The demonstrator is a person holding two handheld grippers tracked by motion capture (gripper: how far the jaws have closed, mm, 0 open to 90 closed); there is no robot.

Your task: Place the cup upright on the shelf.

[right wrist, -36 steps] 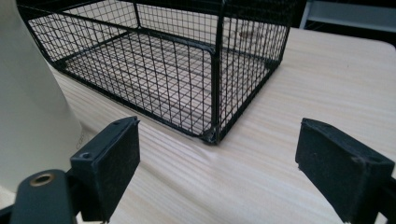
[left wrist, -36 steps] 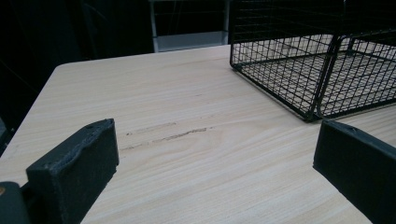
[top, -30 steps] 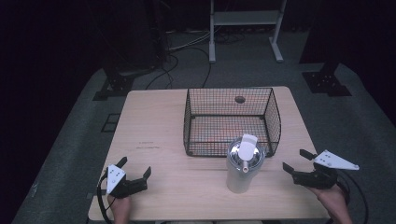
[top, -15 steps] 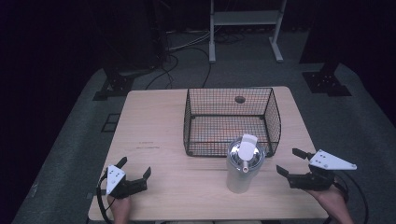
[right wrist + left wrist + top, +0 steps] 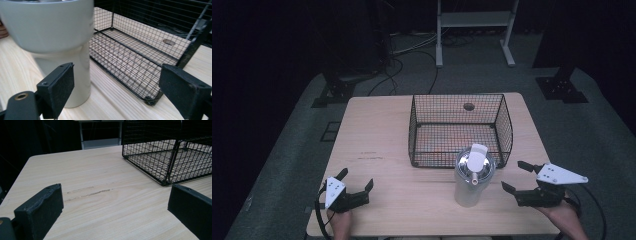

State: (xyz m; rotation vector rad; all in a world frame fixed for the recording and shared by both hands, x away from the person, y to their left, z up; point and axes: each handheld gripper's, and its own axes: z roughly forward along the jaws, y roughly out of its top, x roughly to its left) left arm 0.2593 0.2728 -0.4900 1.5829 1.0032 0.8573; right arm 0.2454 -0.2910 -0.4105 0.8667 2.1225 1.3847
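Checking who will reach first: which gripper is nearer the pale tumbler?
The right gripper; its open jaws face the pale grey lidded tumbler, while the left gripper sits across the table.

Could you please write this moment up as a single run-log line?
left claw: open, idle | right claw: open, beside tall white insulated tumbler | black wire basket: empty | tumbler: upright, ungrasped

No readable text, label, brand or number appears on anything.

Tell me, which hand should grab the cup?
Probably the right. The right gripper is open, close beside the cup, and its view shows the cup just ahead. The left gripper sits far off, facing bare table.
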